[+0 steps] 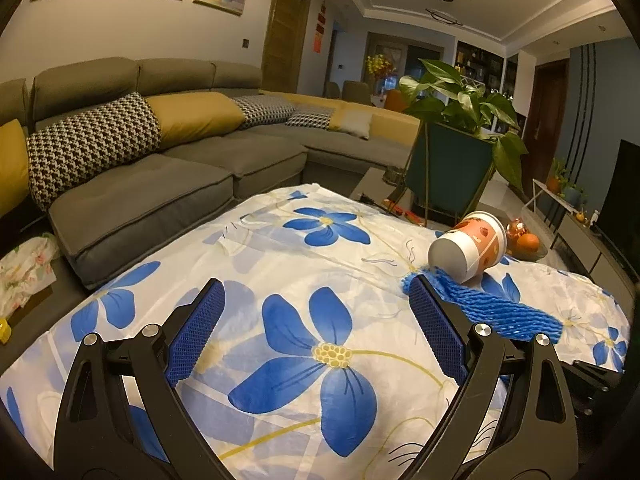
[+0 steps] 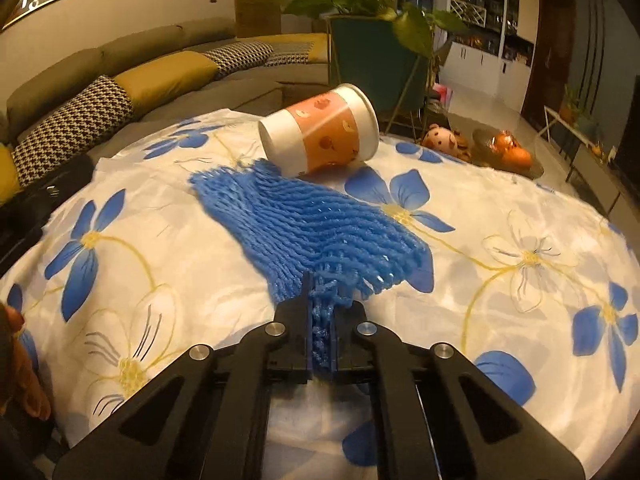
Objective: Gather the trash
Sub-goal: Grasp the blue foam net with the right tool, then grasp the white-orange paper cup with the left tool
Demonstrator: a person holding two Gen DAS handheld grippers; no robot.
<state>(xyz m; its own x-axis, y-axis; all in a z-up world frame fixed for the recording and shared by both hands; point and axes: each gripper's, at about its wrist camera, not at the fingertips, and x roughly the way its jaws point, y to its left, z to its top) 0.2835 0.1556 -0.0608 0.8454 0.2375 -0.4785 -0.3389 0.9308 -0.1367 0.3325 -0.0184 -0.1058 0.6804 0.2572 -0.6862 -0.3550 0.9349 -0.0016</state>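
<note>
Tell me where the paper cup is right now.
The paper cup lies on its side on the floral cloth, touching the far end of the blue foam net pinched in the right gripper.

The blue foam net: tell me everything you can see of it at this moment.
The blue foam net is a soft, stretchy-looking mesh sleeve, flattened and lying along the flowered cloth. Its near end is bunched and pinched between the shut fingers of the right tool. Its far end fans out and reaches the tipped-over paper cup, apparently touching it. The left tool stands open beside it, not holding it.
</note>
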